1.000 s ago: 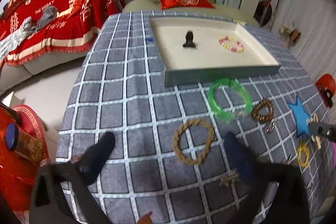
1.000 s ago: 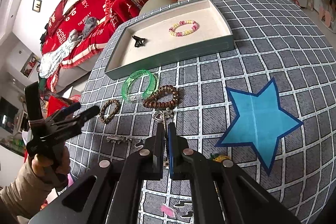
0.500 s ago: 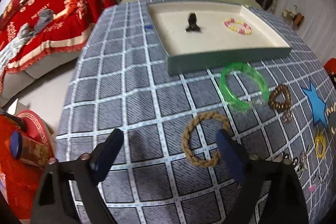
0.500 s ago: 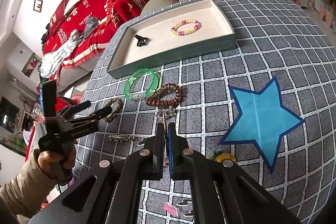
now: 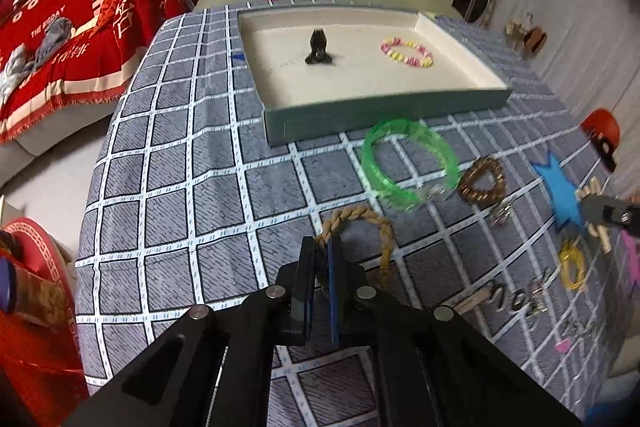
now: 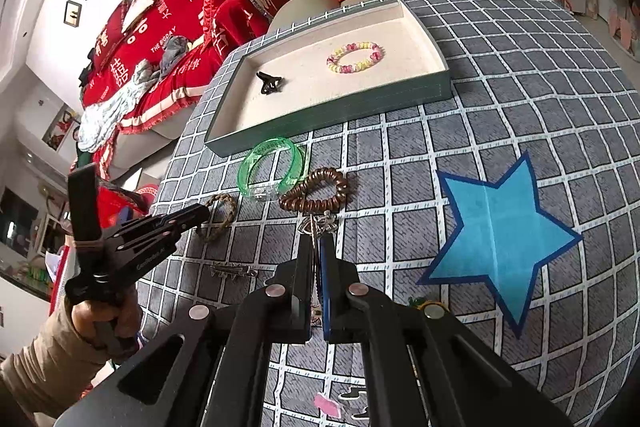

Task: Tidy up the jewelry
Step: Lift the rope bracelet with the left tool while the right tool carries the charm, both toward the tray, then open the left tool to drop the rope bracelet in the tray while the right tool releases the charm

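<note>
My left gripper (image 5: 320, 257) has its jaws closing, the pads pinched on the near left arc of a tan rope bracelet (image 5: 362, 215) that lies on the checked cloth. The right wrist view shows that gripper (image 6: 202, 213) at the rope bracelet (image 6: 224, 209), held by a hand. My right gripper (image 6: 316, 247) is shut, hovering over the cloth, with a silver charm (image 6: 320, 225) just past its tips. Behind stands the cream-lined tray (image 5: 380, 119), holding a black hair clip (image 5: 318, 49) and a pastel bead bracelet (image 5: 406, 51).
A green bangle (image 5: 400, 197) and a brown bead bracelet (image 5: 466, 187) lie in front of the tray. A yellow ring (image 5: 566, 259), metal clips (image 5: 504, 297) and a blue star patch (image 6: 500, 231) lie to the right. A metal hairpin (image 6: 234, 271) lies near the front edge.
My left gripper came down to the rope bracelet with its jaws wide, then closed them on its near arc. The right gripper stayed still and shut.
</note>
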`<action>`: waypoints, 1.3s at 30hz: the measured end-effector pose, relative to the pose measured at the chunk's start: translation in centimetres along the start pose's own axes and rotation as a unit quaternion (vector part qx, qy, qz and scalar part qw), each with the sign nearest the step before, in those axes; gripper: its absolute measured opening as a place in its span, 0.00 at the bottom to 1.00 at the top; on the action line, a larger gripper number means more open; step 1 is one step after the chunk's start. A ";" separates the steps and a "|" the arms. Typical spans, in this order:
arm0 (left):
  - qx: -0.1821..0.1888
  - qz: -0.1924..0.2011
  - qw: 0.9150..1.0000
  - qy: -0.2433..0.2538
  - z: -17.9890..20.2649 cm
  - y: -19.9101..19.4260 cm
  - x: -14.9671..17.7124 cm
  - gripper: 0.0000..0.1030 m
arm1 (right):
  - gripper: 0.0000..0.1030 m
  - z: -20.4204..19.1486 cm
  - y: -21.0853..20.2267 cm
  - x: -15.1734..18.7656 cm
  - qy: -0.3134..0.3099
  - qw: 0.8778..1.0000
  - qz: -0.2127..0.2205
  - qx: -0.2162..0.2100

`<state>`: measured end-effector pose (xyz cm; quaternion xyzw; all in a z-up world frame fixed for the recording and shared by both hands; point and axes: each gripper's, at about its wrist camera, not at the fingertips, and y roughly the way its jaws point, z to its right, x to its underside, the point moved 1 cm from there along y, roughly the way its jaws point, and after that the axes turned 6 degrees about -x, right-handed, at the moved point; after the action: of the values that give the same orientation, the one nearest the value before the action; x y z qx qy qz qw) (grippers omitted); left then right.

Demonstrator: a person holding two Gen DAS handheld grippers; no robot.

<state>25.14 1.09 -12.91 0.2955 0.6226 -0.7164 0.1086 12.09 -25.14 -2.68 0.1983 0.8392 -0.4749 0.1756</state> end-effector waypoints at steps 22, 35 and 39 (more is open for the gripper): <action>0.040 0.077 0.996 -0.035 2.7 -8.4 -9.2 0.20 | 0.04 -0.8 2.8 -11.6 -0.016 0.999 0.026 -0.019; 0.014 0.046 0.999 -0.026 5.2 -1.9 -14.8 0.20 | 0.04 3.7 9.5 -18.3 0.015 1.000 0.015 0.022; 0.003 0.033 0.999 -0.022 5.8 0.0 -15.5 0.20 | 0.04 5.3 11.1 -19.2 0.020 0.999 0.009 0.044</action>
<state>35.89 -7.80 -3.90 0.3004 0.6074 -0.7209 0.1455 34.68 -27.69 -4.08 0.2227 0.8190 -0.5060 0.1536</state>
